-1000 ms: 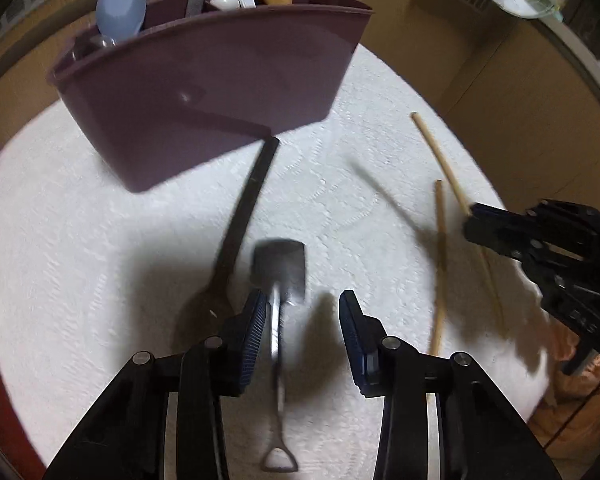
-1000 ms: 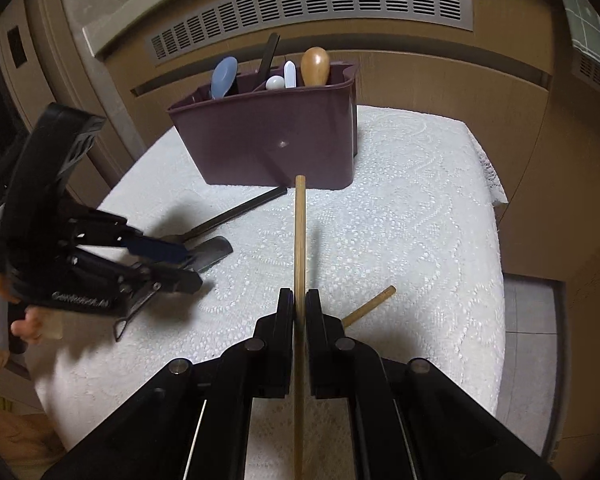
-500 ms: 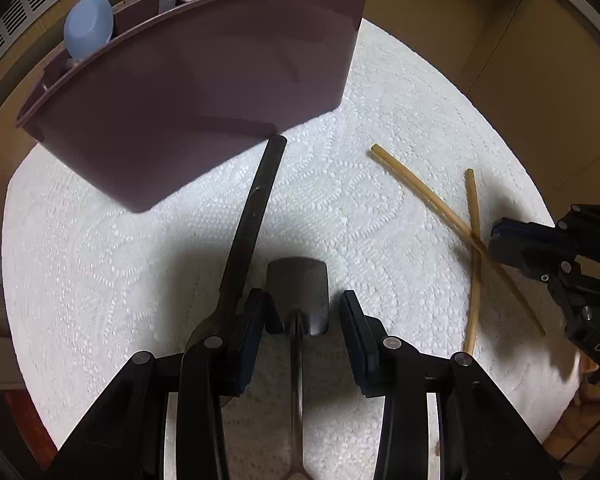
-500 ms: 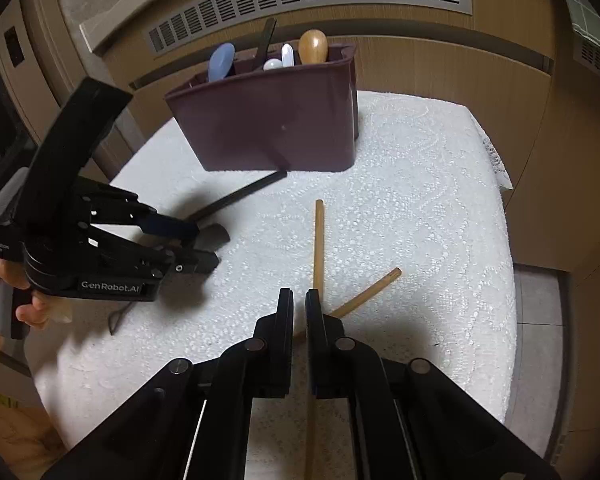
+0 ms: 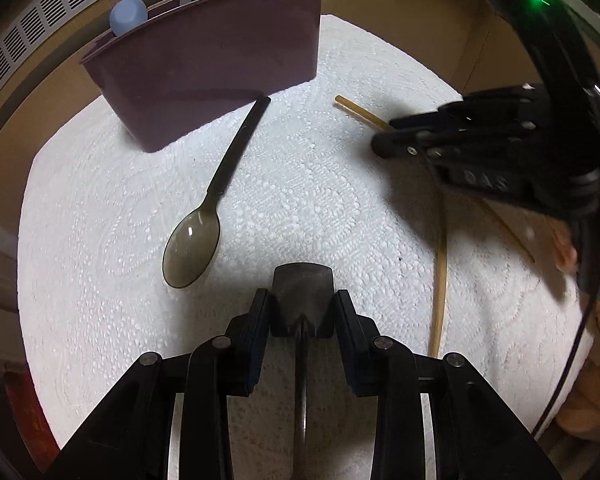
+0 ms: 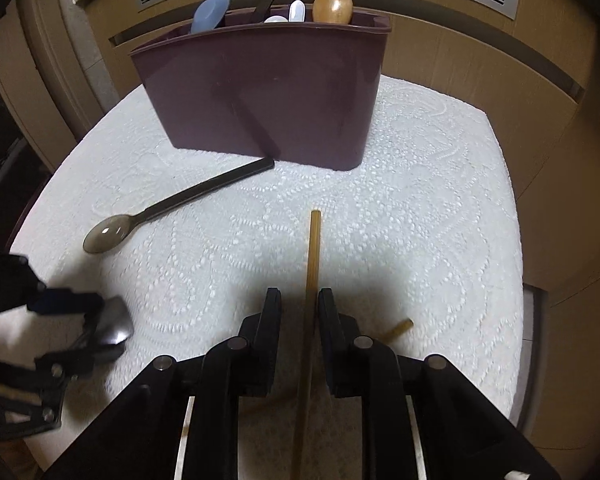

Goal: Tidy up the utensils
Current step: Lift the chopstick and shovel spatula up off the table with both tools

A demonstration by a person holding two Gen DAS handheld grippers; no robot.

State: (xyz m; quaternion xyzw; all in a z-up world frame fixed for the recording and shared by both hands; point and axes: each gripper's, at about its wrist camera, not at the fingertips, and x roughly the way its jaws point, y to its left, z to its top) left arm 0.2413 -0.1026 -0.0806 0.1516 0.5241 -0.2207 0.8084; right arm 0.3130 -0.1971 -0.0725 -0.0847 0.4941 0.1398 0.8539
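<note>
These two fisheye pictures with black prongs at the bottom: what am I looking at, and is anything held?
No robot here: a person holds a two-finger gripper in each hand, and each gripper carries a camera looking along its fingers.

In the left wrist view, the left gripper is closing around the blade of a small metal shovel spoon.

In the right wrist view, the right gripper is opening, with a chopstick between its fingers, untouched. A second chopstick pokes out beside it.

On the white cloth a dark spoon lies loose. The maroon holder behind already has utensils in it.
</note>
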